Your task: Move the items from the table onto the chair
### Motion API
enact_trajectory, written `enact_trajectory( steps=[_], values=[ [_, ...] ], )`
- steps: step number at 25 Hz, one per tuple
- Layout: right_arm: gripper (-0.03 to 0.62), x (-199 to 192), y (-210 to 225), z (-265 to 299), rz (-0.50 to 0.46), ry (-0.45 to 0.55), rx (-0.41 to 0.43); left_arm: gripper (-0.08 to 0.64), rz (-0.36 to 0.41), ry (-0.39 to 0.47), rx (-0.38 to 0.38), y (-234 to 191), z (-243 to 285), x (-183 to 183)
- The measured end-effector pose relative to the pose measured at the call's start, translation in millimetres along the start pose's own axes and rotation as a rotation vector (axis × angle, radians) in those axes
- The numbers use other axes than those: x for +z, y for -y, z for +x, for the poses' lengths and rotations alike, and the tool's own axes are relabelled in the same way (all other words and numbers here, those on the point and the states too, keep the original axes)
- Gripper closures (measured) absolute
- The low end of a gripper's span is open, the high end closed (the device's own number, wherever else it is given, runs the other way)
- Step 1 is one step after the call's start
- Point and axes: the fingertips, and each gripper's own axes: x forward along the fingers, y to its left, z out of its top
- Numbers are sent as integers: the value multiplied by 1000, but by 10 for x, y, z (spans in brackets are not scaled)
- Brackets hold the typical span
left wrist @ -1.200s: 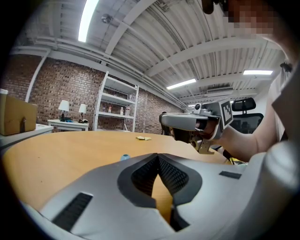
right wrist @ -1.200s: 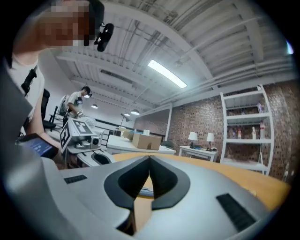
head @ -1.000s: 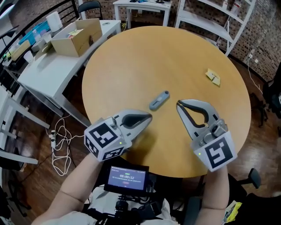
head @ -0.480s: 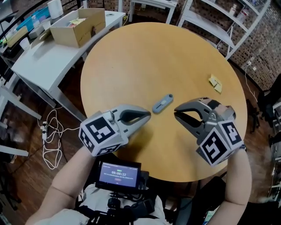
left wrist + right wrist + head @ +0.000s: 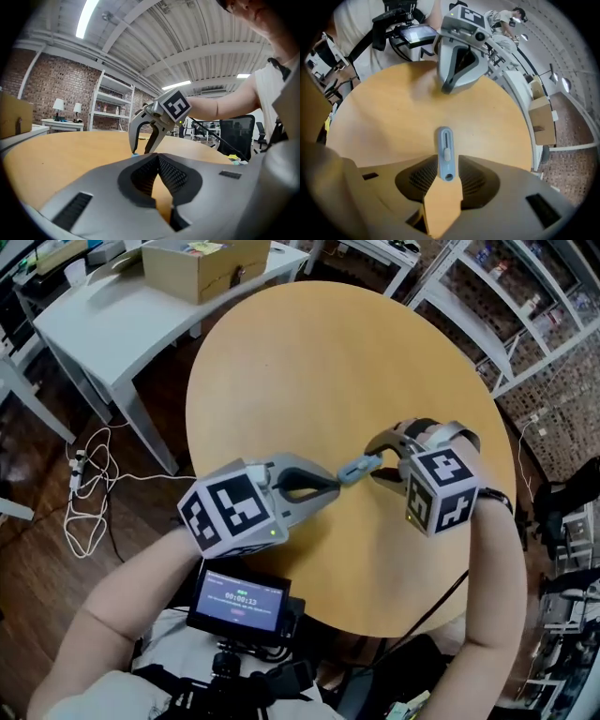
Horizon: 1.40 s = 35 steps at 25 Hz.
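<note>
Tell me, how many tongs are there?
2. The left tongs are shut over the round table; the right tongs, jaws just opened wider, straddle the blue utility knife. None seem hidden.

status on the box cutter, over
Right hand-held gripper open, jaws just opening, straddling blue box cutter on table, no grip yet. Left hand-held gripper shut, empty. Nothing blocking.

The cutter (image 5: pixel 359 468) lies on the table (image 5: pixel 309 362), toward your near edge. Behind the table on your left stands a desk (image 5: pixel 103 324) with a box (image 5: pixel 206 263) on it. Shelving (image 5: pixel 487 306) stands behind on your right. Cables (image 5: pixel 89 512) lie on the floor (image 5: pixel 33 568) to the table's left.
</note>
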Motion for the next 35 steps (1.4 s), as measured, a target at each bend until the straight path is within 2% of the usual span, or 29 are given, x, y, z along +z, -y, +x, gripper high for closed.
enact_trajectory(
  steps=[2, 4, 8, 12, 16, 20, 25, 27, 30, 32, 35],
  values=[
    [443, 0, 30, 58, 24, 13, 12, 552, 5, -4, -10, 2, 14, 20],
    [433, 6, 26, 94, 89, 40, 52, 552, 8, -5, -24, 17, 23, 33],
    [420, 85, -51, 195, 236, 100, 226, 552, -1, -3, -21, 14, 0, 9],
    [410, 124, -144, 292, 230, 62, 320, 552, -3, 1, -23, 26, -27, -27],
    [453, 138, -154, 279, 257, 111, 331, 552, -4, 1, -16, 10, -44, -28],
    [459, 130, -140, 221, 324, 177, 233, 552, -4, 0, -18, 3, -36, -33],
    [459, 143, -321, 166, 205, 172, 99, 552, -5, -2, -14, -24, -54, -72],
    [459, 91, -339, 90, 224, 141, -16, 552, 7, 0, -3, -69, -70, -98],
    [459, -12, -366, -164, 331, 94, -247, 552, 9, -5, 1, -85, -81, -133],
    [459, 9, -463, -391, 416, 123, -368, 552, 5, -10, -11, -76, -61, -138],
    [459, 19, -641, -646, 513, 152, -501, 552, 4, -9, -16, -106, 30, -116]
  ],
)
